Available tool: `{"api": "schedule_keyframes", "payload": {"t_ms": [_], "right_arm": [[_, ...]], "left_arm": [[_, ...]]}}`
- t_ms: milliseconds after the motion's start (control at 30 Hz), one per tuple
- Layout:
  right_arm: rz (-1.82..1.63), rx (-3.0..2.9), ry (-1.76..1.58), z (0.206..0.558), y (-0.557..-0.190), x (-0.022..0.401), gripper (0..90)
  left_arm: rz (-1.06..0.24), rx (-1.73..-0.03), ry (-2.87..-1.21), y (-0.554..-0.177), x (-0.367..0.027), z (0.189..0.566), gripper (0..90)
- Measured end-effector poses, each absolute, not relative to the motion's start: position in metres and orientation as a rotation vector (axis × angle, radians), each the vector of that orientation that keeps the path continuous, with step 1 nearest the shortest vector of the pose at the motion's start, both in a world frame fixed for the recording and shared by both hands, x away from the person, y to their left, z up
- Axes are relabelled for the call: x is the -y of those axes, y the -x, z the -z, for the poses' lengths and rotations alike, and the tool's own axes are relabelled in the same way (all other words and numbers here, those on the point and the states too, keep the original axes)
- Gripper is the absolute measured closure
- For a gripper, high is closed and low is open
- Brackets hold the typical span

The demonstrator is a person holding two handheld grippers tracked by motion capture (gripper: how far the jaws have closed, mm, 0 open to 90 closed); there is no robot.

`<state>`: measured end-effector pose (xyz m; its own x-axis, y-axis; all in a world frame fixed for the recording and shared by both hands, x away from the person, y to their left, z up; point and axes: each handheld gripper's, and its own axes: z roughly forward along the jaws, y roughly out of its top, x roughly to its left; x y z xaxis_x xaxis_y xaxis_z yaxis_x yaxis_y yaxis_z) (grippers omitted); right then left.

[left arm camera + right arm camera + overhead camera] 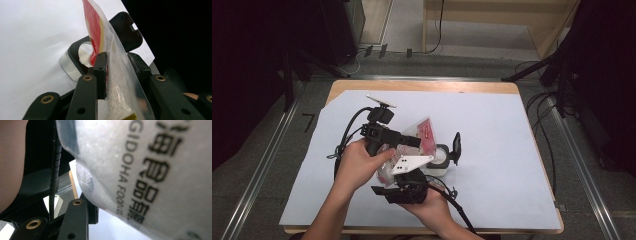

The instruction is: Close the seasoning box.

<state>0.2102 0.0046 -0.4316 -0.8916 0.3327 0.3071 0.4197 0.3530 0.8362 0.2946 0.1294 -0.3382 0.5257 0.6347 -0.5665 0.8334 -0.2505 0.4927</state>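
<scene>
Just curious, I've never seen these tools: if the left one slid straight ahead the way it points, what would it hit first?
Probably the clear container with the black lid frame on the white sheet; it lies just past the left tool, which grips a plastic bag. Depth is hard to judge.

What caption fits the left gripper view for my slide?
Left gripper clamps a clear, red-printed food pouch tilted over a black-lidded glass container on white paper.
</scene>
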Motion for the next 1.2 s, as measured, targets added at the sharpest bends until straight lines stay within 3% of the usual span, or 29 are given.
{"api": "schedule_keyframes", "payload": {"t_ms": [1200], "right_arm": [[1.59, 2.518, 0.699, 0.4319, -0.2104, -0.0045, 62.8]], "left_arm": [[0.325, -1.193, -1.985, -0.2947, -0.1296, 0.3386, 71.4]]}}
